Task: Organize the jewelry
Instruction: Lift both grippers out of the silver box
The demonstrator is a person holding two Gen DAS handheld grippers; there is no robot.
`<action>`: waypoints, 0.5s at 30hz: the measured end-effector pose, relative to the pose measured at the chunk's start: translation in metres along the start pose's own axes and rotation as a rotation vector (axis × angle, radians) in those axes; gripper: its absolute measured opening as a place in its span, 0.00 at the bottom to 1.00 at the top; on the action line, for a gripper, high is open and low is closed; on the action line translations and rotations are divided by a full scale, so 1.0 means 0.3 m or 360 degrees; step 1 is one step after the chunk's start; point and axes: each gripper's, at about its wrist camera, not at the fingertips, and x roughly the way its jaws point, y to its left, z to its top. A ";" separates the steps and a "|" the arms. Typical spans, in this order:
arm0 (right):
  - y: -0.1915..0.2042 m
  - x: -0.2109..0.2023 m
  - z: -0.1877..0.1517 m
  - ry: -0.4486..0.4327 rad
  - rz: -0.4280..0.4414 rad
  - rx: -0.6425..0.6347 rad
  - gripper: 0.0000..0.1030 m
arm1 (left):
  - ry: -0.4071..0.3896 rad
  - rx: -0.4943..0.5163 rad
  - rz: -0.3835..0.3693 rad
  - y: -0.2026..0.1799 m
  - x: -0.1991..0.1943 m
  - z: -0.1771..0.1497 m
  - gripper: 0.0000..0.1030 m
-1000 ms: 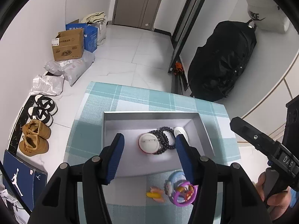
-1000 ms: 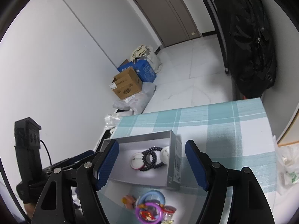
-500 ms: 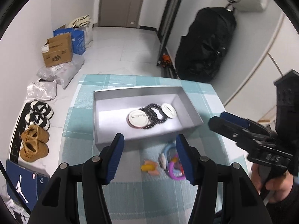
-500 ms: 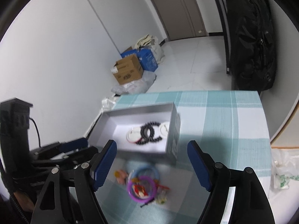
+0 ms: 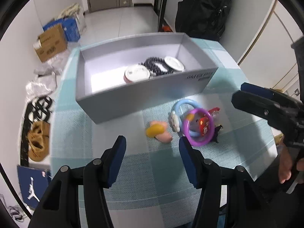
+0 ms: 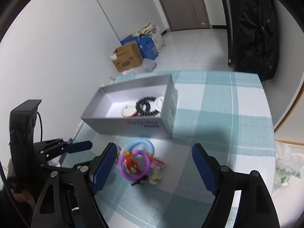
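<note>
A heap of bright bracelets (image 5: 195, 125) is lying on the checked bench (image 6: 224, 117), just in front of a grey box (image 5: 117, 98) holding black bead bracelets (image 5: 155, 66). The left gripper (image 5: 152, 144) is hovering beside the heap, jaws half apart and empty. The right gripper (image 6: 153, 152) is straddling the heap, its jaws having just been opening wider, touching nothing.

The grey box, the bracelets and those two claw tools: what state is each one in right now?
grey box: lidless, upright on the checked cloth.
black bead bracelets: lying inside the box, between two round white tins.
purple ring: on the cloth in front of the box, in a heap with a blue ring.
left gripper: open, empty.
right gripper: open, empty, jaws just widening.
</note>
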 end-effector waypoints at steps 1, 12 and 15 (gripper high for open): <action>-0.005 0.004 -0.004 0.0008 -0.0007 -0.0002 0.79 | -0.0007 -0.0021 -0.0023 0.008 0.001 0.002 0.51; -0.038 -0.009 -0.015 0.0019 -0.0036 0.0014 0.79 | 0.0006 -0.0145 -0.0129 0.034 0.040 0.012 0.50; -0.060 -0.026 -0.009 0.0003 -0.0022 0.0060 0.79 | -0.0015 -0.0197 -0.0148 0.054 0.041 0.017 0.50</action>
